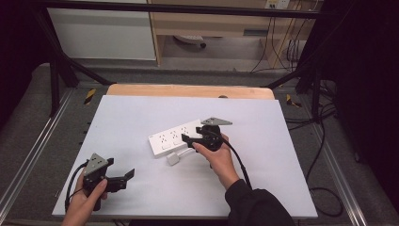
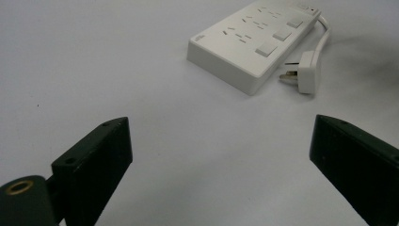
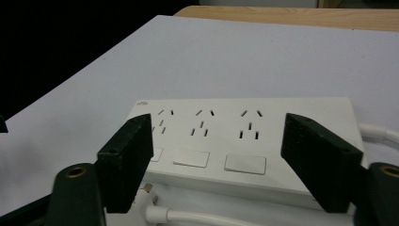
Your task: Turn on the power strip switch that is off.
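Observation:
A white power strip [image 1: 173, 137] with three sockets and three switches lies flat near the middle of the white board [image 1: 136, 113]. Its white plug [image 1: 173, 159] rests on the board just in front of it, on a short cable [image 3: 188, 218]. My right gripper [image 1: 189, 140] hovers at the strip's near right side, open; in the right gripper view its jaws [image 3: 219, 141] stand wide apart over the strip [image 3: 244, 141] and hold nothing. My left gripper [image 1: 124, 180] rests at the board's front left, open and empty [image 2: 221, 150], pointing at the strip [image 2: 254, 42] and plug [image 2: 306, 70].
The white board lies on a wooden table whose edge [image 1: 188, 90] shows at the back. Black frame bars [image 1: 61, 66] stand at the sides, and loose cables [image 1: 324, 155] run over the floor at the right.

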Demonstrator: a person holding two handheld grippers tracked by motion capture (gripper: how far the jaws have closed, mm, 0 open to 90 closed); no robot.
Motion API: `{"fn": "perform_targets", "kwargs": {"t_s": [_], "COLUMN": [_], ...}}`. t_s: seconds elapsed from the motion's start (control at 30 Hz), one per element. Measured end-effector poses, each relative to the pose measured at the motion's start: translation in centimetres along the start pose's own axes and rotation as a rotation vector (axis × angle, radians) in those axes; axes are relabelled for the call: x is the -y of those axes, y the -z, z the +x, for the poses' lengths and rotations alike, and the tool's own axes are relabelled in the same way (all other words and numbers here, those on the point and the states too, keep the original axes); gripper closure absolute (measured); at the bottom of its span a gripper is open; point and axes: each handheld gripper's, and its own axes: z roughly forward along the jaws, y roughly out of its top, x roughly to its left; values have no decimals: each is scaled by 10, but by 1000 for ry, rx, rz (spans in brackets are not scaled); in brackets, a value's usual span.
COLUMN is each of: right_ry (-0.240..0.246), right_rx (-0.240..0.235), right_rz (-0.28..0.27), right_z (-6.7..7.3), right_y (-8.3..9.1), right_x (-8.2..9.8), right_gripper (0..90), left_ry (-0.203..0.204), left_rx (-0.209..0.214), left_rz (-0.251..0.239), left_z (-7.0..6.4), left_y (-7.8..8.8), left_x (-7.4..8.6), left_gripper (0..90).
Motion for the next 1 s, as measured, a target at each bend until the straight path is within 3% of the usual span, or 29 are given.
{"fn": "perform_targets", "kwargs": {"t_s": [0.27,0.6,1.0], "right_ry": [-18,33,8], "right_rx": [22,29,50], "right_rz": [16,6,-40], "right_z": [-7,-12,-38], "right_y": [7,24,61], "right_x": [-4,-8,-10], "right_gripper": [51,56,57], "left_ry": [0,0,0], "left_rx": [-2,-1,-4], "left_rz": [0,2,6], "left_z": [0,0,0], "left_y": [0,-1,-1], "left_x": [0,0,1], "left_gripper": [64,64,64]}}
